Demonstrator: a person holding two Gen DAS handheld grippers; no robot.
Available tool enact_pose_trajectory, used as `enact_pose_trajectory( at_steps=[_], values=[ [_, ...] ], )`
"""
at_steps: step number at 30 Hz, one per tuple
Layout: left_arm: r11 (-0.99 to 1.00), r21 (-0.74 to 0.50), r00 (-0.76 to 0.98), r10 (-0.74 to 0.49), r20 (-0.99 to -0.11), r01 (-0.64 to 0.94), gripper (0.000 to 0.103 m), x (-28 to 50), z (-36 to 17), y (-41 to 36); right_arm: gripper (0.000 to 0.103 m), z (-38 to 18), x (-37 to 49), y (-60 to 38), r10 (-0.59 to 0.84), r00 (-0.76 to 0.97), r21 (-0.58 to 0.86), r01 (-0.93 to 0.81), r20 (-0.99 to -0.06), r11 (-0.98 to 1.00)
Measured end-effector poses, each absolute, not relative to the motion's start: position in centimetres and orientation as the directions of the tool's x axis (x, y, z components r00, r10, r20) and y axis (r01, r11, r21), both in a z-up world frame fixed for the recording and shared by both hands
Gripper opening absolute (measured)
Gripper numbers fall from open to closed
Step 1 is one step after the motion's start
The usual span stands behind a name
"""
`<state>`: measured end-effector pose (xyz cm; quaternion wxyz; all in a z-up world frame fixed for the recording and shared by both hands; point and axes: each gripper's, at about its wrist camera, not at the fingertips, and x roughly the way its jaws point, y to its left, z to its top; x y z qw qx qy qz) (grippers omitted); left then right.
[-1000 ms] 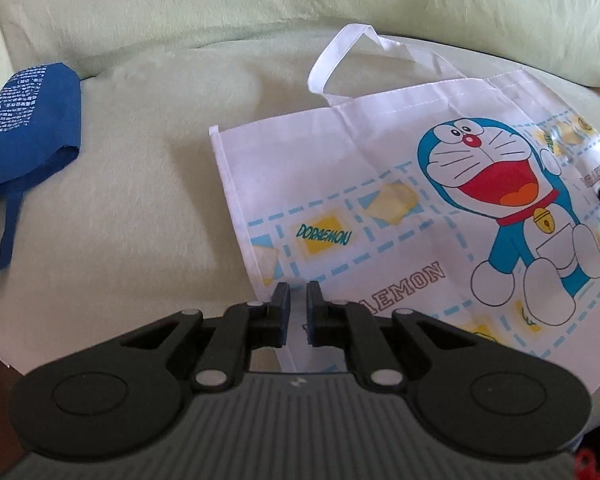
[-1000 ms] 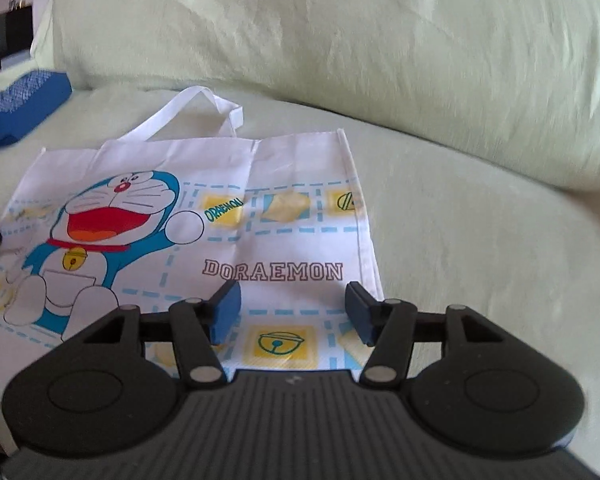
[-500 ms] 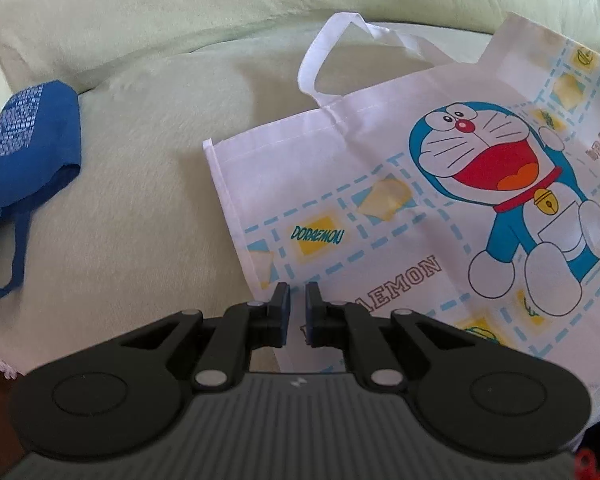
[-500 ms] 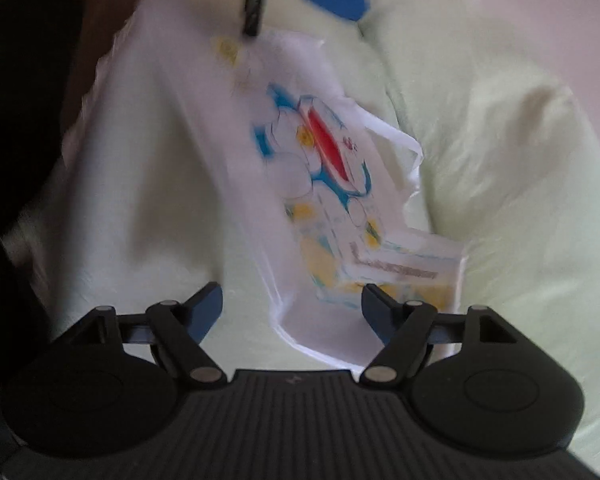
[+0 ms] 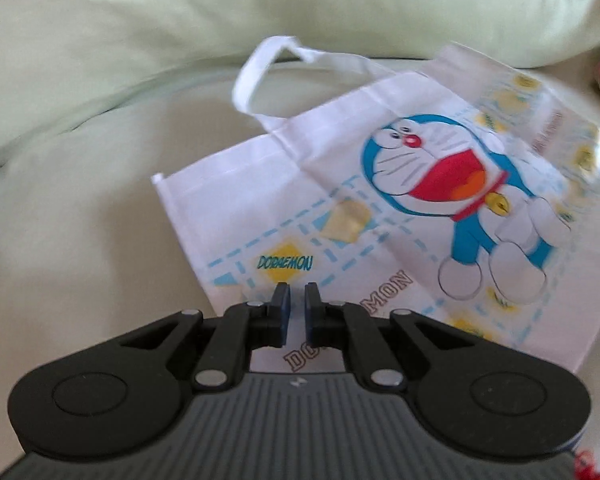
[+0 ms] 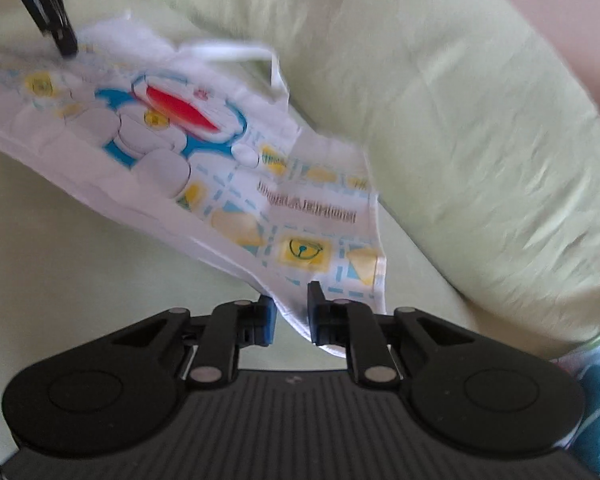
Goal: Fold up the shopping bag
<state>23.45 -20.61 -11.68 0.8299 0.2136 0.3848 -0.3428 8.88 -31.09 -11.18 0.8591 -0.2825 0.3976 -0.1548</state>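
Doraemon bag half-lifted on the green cushions

So the white shopping bag [image 5: 300, 208] is lying print-up on the pale green seat cushion [image 5: 80, 220], with its white handle [image 5: 260, 64] looping toward the big back cushion [image 5: 180, 20]. The right hand-held gripper [image 6: 292, 308] is closing on the bag's near corner, with fabric sitting right between the blue pads, and that end hangs lifted off the cushion. The left hand-held gripper [image 5: 296, 300] is over the other end, by the DORAEMON lettering. There's only a slim gap between its pads and they're easing apart, and I can't make out any fabric caught in there. From the right wrist view its tip sits right at the bag's far end. Both shots are pretty blurry.
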Motion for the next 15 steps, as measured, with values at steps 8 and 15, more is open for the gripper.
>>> enact_pose_trajectory(
  at_steps=[8, 15],
  values=[
    [0.708, 0.189, 0.551, -0.323, -0.770, 0.680, 0.012, 24.1, -11.7, -23.5, 0.014, -11.0, 8.3, -23.3, -0.528, 0.568, -0.543, 0.162, -0.632, 0.824],
    [0.729, 0.174, 0.554, -0.320, -0.769, 0.662, 0.018, 19.6, -8.8, -21.6, 0.045, -9.4, 8.4, -21.5, -0.512, 0.615, -0.541, 0.159, -0.600, 0.826]
  ],
)
